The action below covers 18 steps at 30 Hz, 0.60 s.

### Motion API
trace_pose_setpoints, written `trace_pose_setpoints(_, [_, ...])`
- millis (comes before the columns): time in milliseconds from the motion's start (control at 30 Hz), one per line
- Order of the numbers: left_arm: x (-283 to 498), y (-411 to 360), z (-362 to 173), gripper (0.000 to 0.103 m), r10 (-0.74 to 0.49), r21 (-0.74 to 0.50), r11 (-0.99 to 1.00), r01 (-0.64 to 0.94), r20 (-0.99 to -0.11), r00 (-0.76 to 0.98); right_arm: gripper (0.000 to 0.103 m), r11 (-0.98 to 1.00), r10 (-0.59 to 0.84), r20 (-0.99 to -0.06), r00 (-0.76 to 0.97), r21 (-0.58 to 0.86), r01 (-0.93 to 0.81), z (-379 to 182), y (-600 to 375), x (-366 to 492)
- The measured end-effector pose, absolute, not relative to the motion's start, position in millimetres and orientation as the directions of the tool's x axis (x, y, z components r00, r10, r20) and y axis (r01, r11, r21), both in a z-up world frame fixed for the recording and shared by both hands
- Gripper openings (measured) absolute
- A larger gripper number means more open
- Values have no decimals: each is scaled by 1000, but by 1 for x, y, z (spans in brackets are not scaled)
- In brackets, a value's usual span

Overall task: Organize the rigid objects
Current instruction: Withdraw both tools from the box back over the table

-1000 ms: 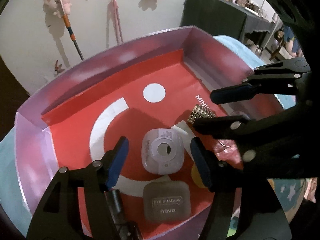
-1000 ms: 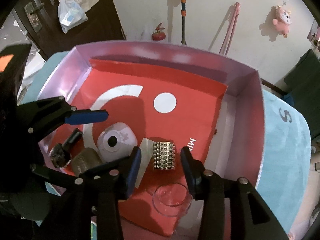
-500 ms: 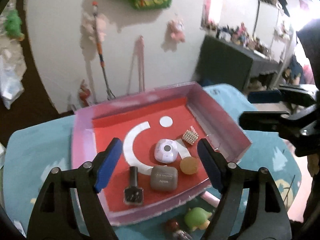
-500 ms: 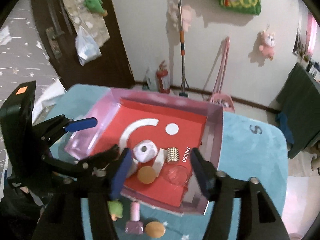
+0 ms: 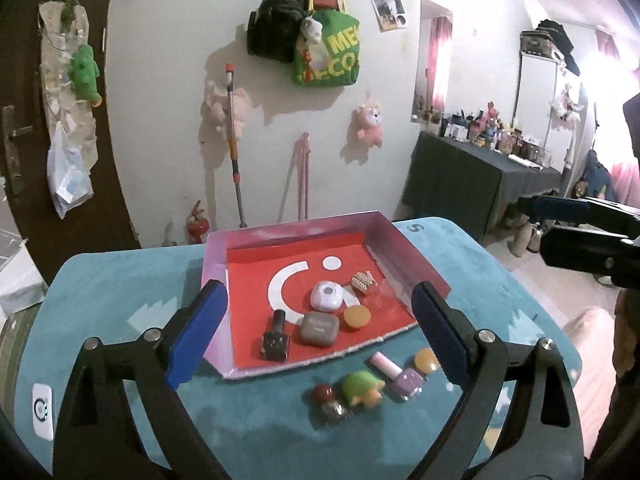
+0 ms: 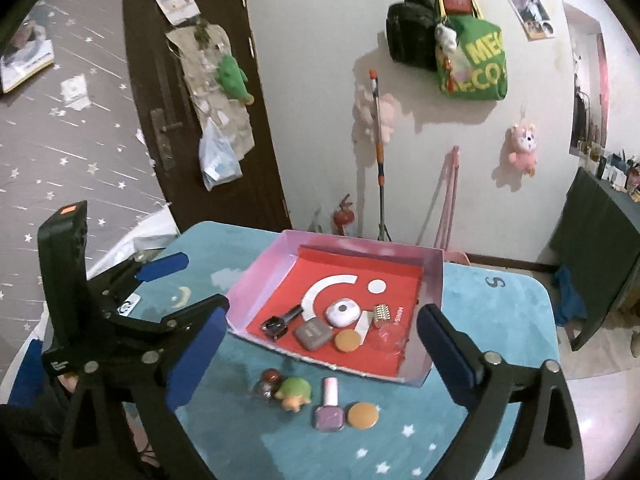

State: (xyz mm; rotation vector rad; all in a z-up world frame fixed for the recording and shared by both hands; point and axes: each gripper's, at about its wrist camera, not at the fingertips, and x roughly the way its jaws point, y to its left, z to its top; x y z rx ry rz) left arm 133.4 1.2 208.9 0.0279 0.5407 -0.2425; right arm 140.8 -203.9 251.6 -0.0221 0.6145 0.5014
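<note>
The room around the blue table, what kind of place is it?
Probably a home bedroom or living room: pink plush toys and a green cloth bag hang on the white wall, and a dark wooden door stands nearby.

I see free bench (image 6: 248,432) in front of the box (image 6: 264,268); only four small things, the green turtle toy (image 6: 295,392) among them, block there.
</note>
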Motion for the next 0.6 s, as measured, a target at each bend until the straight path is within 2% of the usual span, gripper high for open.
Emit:
trace_pose_setpoints(67, [117, 3, 208, 94, -204, -26, 975, 220, -500, 842, 103, 888, 430, -537, 726, 103, -449, 251, -205, 125])
trace_pose_setpoints(267, [83, 10, 197, 94, -147, -5, 986, 164, -467, 872, 103, 905, 399, -502, 767, 83, -417, 236, -209, 88])
trace_pose_setpoints(600, [53, 21, 154, 94, -93, -32, 996, 89, -486, 869, 103, 947, 315, -462, 829, 90, -309, 182, -219, 52])
